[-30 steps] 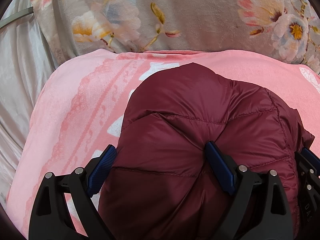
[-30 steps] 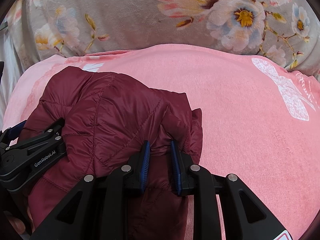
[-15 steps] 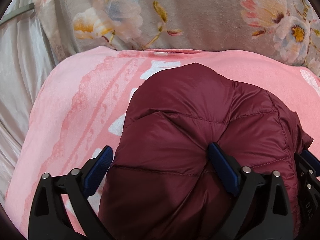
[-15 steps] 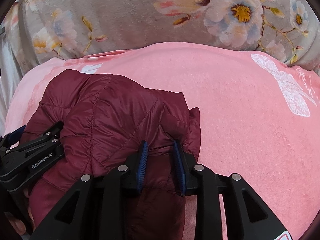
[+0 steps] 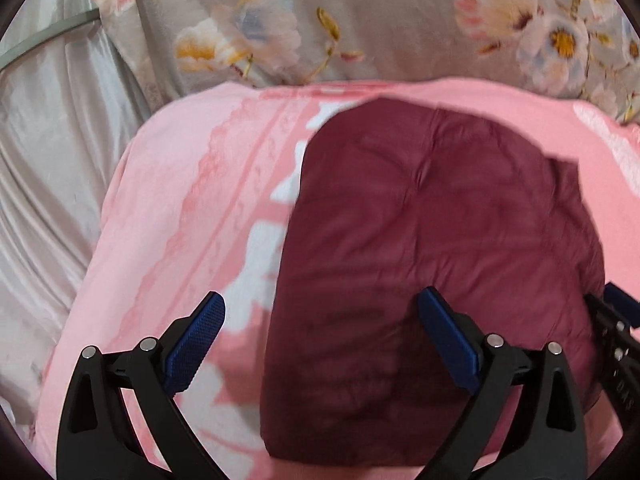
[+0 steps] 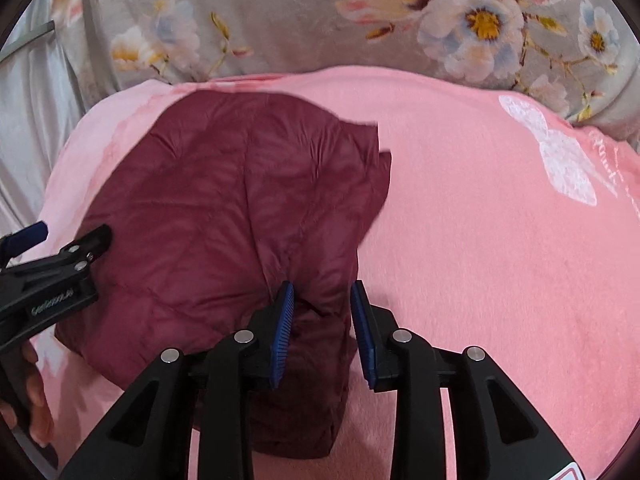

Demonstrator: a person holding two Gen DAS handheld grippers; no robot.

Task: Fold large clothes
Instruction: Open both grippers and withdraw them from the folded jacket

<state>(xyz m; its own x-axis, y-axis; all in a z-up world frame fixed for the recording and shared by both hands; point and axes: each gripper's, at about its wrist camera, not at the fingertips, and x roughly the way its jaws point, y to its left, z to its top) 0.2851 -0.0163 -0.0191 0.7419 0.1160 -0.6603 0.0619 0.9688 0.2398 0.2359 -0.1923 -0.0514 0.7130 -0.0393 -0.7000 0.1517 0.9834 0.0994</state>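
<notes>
Now the maroon quilted jacket (image 6: pixel 224 216), folded into a puffy bundle, lies on the pink blanket (image 6: pixel 480 260) at its left part. Behind the blanket rises a grey floral cover (image 6: pixel 300 20), with pale satin fabric (image 5: pixel 48 168) to the left. The left claw (image 5: pixel 320 320) stands spread wide over the jacket's left edge, pinching nothing. The right claw (image 6: pixel 322 304) has just been opening; its pads flank a jacket fold without pressing it.

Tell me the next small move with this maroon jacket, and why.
Probably draw both grippers back clear. The jacket lies bundled on the pink blanket; the left gripper gapes wide, and the right gripper has just been opening, fabric between its pads but seemingly unpinched.
</notes>
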